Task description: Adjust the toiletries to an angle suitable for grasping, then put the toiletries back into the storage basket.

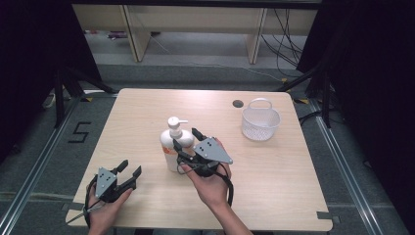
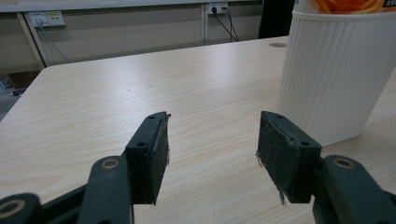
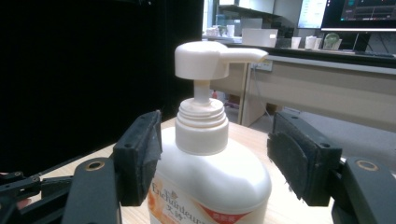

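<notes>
- The left gripper (image 1: 128, 175) rests low over the near left part of the table (image 1: 284, 161), held in a hand (image 1: 105, 210); its jaws are spread with bare wood between them, and its black pads (image 2: 156, 149) look worn and frayed at the edges.
- The right gripper (image 1: 188, 139), held in the other hand (image 1: 213, 188), sits near the table's middle with a grey three-cornered plate on top; its jaws are spread either side of the bottle's shoulder, and I cannot tell whether they touch it.
- The bottle (image 1: 172, 144) stands upright at mid-table, just left of the right gripper: white plastic, ribbed lower wall, orange label, screw collar and a pump head (image 3: 212, 58) with a flat spout.
- A white mesh basket (image 1: 261, 120) with a loop handle stands far right, well apart from the bottle.
- A round cable hole (image 1: 238, 103) lies near the far edge.
- The table is pale wood-grain laminate with rounded corners.
- Beyond it are a grey floor, wooden furniture legs, trailing cables and black curtains at both sides.
</notes>
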`<state>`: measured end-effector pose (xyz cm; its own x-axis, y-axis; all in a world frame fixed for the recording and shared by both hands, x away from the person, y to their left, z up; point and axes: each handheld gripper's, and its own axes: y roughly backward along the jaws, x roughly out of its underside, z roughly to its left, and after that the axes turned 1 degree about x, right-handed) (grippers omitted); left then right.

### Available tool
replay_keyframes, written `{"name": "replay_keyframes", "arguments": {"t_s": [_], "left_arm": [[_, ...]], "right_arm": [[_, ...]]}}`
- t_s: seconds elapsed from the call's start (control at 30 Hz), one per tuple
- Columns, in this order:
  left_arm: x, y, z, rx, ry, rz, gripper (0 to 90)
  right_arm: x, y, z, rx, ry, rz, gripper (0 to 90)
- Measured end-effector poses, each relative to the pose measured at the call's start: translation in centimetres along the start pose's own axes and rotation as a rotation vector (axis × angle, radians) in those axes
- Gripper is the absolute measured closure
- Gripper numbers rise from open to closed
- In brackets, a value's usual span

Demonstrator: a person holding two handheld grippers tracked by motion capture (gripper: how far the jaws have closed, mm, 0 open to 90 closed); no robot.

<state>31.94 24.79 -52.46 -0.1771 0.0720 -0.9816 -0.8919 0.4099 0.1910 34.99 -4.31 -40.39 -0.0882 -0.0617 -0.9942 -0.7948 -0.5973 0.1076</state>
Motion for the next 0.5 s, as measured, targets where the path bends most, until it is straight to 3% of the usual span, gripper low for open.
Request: {"name": "replay_keyframes", "arguments": {"t_s": [0.1, 0.5], "left_arm": [[0.0, 0.2, -0.1, -0.008, 0.0, 0.015, 42.6], [0.0, 0.0, -0.1, -0.003, -0.002, 0.002, 42.4]], "right_arm": [[0.0, 0.0, 0.1, 0.005, -0.003, 0.006, 35.1], [-0.9, -1.3, 0.9, 0.006, 0.01, 0.007, 35.0]]}}
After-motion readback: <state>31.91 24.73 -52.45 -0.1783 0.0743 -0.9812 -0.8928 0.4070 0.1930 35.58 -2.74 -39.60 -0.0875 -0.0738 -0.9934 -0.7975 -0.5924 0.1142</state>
